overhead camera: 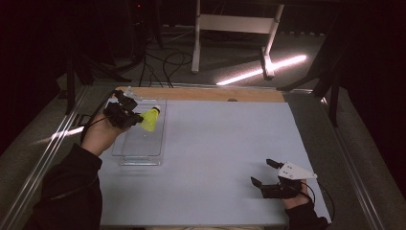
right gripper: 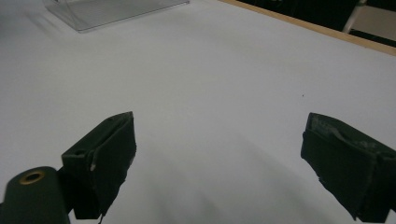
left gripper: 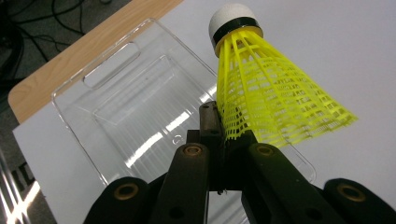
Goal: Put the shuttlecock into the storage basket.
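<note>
While I look down from the high view, my left gripper (overhead camera: 125,114) is up at about ten o'clock on the desk (overhead camera: 225,158), holding a yellow shuttlecock (overhead camera: 150,119) over the clear tray (overhead camera: 140,148). I think I hold it there so it can drop into the tray. My right gripper (overhead camera: 269,178) rests at about five o'clock, well apart from the tray, out of the way.

In the left gripper view, my jaws are closed tight on the netted skirt of the shuttlecock (left gripper: 275,98). Its white tip points away from me, toward twelve o'clock. The tray (left gripper: 140,112) sits below and has nothing in it. I pinch the skirt edge because it is thin and fits between my jaws.

In the right gripper view, my jaws stand wide apart with nothing between them. The bare desk (right gripper: 219,84) lies under them, and a corner of the tray (right gripper: 112,11) peeks in at eleven o'clock. This gripper seems to be just waiting.
</note>
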`<state>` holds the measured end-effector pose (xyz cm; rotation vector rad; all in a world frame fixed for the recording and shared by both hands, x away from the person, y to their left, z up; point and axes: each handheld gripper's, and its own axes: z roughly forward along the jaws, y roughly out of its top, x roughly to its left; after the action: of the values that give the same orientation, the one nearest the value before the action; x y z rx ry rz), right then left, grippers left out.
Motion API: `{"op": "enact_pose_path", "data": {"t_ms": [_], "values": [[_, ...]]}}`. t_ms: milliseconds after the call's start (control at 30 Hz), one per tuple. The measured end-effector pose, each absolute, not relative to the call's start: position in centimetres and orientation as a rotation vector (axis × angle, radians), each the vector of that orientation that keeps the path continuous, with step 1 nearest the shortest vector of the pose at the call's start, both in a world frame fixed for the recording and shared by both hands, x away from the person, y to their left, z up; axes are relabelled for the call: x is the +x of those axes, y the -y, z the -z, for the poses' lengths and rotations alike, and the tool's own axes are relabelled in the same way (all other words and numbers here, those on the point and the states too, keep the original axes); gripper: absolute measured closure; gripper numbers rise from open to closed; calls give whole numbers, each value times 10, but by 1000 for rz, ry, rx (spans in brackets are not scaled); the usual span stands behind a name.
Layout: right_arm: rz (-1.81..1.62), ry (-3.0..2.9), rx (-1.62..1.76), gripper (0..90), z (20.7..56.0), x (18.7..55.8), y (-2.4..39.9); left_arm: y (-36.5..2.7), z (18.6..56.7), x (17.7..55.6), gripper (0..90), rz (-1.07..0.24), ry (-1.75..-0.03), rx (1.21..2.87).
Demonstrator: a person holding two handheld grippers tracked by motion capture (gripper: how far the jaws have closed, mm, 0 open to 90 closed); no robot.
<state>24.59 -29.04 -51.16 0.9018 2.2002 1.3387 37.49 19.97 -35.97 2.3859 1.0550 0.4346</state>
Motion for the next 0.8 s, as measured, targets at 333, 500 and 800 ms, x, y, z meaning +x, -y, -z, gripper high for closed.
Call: {"op": "enact_pose_path", "data": {"t_ms": [333, 500, 800], "values": [[-1334, -2203, 899, 105, 512, 246, 291, -196, 390, 381, 900, -381, -1115, 2384], [-1335, -2203, 898, 105, 511, 246, 291, -196, 404, 386, 900, -365, -1142, 2381], [-1333, -2203, 899, 105, 512, 246, 291, -197, 421, 393, 900, -341, -1188, 2363]]}}
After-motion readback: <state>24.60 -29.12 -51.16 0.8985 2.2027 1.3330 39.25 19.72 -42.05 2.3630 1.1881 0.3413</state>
